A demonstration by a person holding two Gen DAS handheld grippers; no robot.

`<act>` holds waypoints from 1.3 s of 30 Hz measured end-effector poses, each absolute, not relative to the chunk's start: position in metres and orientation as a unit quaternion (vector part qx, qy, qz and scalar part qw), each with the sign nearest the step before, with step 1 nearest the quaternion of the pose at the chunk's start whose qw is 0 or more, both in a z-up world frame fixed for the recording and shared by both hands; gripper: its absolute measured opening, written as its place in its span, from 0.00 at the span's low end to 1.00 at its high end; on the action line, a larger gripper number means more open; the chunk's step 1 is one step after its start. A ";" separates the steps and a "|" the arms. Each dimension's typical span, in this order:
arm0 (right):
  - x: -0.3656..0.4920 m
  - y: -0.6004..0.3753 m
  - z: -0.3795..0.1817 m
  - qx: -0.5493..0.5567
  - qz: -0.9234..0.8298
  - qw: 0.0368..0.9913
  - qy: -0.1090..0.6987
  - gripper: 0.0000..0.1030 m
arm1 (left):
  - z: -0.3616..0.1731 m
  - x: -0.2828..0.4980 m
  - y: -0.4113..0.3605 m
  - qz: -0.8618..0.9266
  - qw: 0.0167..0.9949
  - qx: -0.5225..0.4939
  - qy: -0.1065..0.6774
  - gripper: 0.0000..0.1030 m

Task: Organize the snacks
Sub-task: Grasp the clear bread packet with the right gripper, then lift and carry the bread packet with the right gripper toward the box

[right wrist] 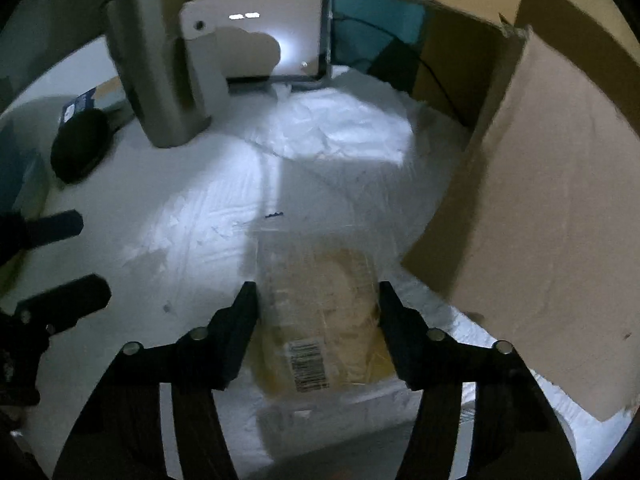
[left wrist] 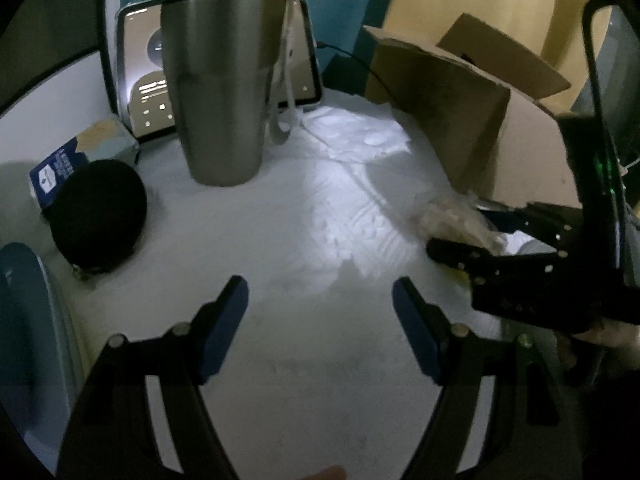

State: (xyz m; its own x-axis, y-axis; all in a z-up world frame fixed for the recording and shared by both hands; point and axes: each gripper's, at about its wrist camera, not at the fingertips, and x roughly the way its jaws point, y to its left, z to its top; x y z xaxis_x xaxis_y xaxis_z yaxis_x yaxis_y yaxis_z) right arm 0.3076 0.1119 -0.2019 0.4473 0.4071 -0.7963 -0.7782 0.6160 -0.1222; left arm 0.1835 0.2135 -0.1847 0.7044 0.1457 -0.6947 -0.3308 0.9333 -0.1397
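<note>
A clear plastic snack packet [right wrist: 320, 320] with pale yellow contents and a barcode label lies between the fingers of my right gripper [right wrist: 318, 296]. The fingers press its sides just above the white cloth-covered table [right wrist: 200, 220]. In the left wrist view the same packet [left wrist: 460, 220] shows at the right, held in the right gripper [left wrist: 472, 232]. My left gripper [left wrist: 320, 300] is open and empty over the white table, its blue pads wide apart. An open cardboard box [right wrist: 540, 200] stands just right of the packet; it also shows in the left wrist view [left wrist: 480, 120].
A steel tumbler [left wrist: 220, 92] with a black lid stands at the back, in front of a lit tablet [left wrist: 140, 72]. A black round object [left wrist: 96, 216] and a small blue box [left wrist: 60, 168] lie at the left. A blue rim [left wrist: 24, 320] is at the far left.
</note>
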 end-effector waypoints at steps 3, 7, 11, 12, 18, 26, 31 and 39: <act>0.303 0.109 -0.199 -0.241 0.369 0.812 0.382 0.58 | -0.183 0.182 0.211 0.130 0.916 -0.125 0.359 0.74; 0.295 0.103 -0.192 -0.236 0.371 0.816 0.376 0.58 | -0.180 0.179 0.206 0.129 0.918 -0.120 0.355 0.74; 0.289 0.096 -0.185 -0.233 0.372 0.818 0.371 0.58 | -0.177 0.174 0.199 0.128 0.920 -0.114 0.352 0.74; 0.287 0.094 -0.184 -0.232 0.372 0.819 0.370 0.58 | -0.177 0.174 0.198 0.127 0.921 -0.113 0.351 0.74; 0.276 0.082 -0.179 -0.228 0.373 0.821 0.366 0.58 | -0.172 0.167 0.184 0.124 0.923 -0.105 0.348 0.74; 0.262 0.049 -0.170 -0.218 0.368 0.830 0.358 0.58 | -0.166 0.167 0.161 0.112 0.928 -0.088 0.344 0.74; 0.261 0.019 -0.161 -0.203 0.353 0.842 0.354 0.58 | -0.160 0.176 0.140 0.097 0.932 -0.073 0.340 0.74; 0.270 -0.036 -0.147 -0.169 0.322 0.865 0.346 0.58 | -0.146 0.193 0.103 0.072 0.941 -0.048 0.328 0.74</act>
State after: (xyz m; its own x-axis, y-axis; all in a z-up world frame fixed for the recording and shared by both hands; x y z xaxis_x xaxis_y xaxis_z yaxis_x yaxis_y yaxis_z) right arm 0.2698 -0.0359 -0.1465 0.5525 0.4407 -0.7075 -0.6743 0.7353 -0.0686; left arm 0.1932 0.1033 -0.1457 0.7743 0.1033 -0.6244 -0.1666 0.9851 -0.0436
